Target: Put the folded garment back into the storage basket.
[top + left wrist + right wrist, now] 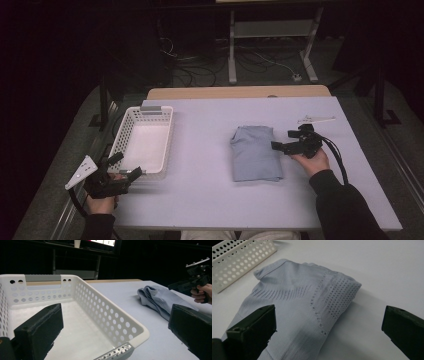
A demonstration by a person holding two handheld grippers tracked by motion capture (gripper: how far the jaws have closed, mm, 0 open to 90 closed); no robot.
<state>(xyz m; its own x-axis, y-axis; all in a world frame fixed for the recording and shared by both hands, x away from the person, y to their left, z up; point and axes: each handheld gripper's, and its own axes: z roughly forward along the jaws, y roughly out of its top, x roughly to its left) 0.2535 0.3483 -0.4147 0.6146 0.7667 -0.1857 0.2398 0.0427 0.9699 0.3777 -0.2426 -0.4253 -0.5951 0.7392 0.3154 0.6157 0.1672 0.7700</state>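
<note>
Probably lab: floor cables [200, 62], desk frames [272, 37]

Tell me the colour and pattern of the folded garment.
Pale blue-grey folded garment, with ribbed lines and a perforated panel; clearest in the right gripper view.

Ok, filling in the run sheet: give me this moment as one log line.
right gripper: open, at folded garment | left gripper: open, near basket | basket: holds nothing | garment: on table

Your left jaw hides part of the basket [105, 312] floor in the left gripper view, and the frame's bottom edge cuts its near rim. In the right gripper view the garment's [304, 305] near end runs off the bottom, partly behind a jaw.
</note>
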